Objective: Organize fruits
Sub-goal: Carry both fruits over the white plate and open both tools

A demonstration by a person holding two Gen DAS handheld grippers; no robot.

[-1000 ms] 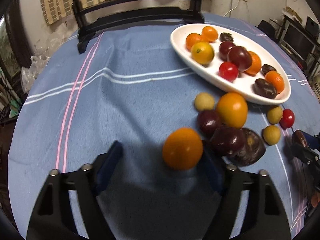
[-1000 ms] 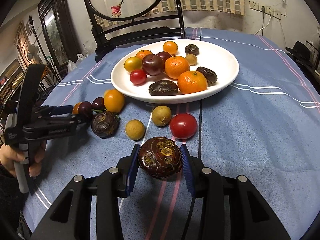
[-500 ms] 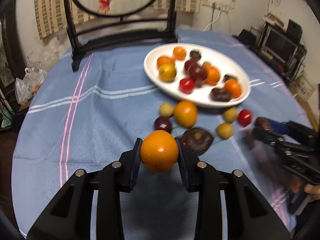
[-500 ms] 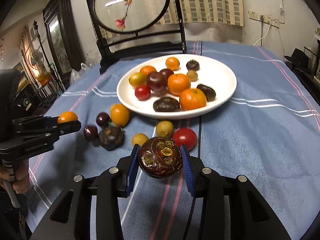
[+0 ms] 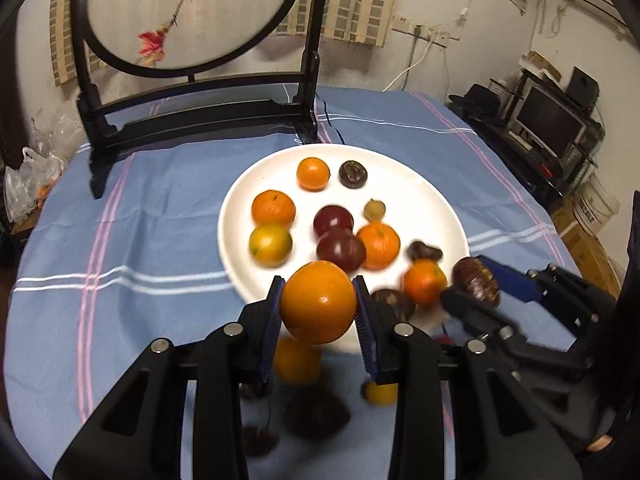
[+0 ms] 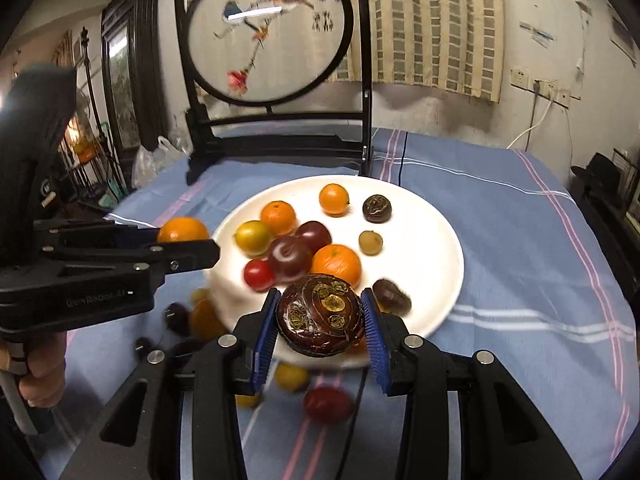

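My left gripper (image 5: 319, 307) is shut on an orange (image 5: 319, 302) and holds it above the near rim of the white plate (image 5: 436, 200). My right gripper (image 6: 319, 322) is shut on a dark brown passion fruit (image 6: 320, 320), raised over the plate's near edge (image 6: 444, 292). The plate holds several oranges, dark plums, a red tomato (image 6: 259, 273) and small brown fruits. Each gripper shows in the other's view: the right one with its passion fruit (image 5: 476, 282), the left one with its orange (image 6: 183, 230). Loose fruits lie on the cloth below both grippers.
A blue striped tablecloth (image 5: 132, 216) covers the round table. A black framed embroidery screen (image 5: 192, 16) stands at the table's far side, behind the plate. Loose on the cloth are an orange (image 5: 296, 362), a red tomato (image 6: 326, 404) and small yellow fruits (image 6: 291, 376).
Both grippers have risen and moved forward with their fruits, from over the loose fruits to the plate's near edge. The left gripper closed on the orange a second ago.
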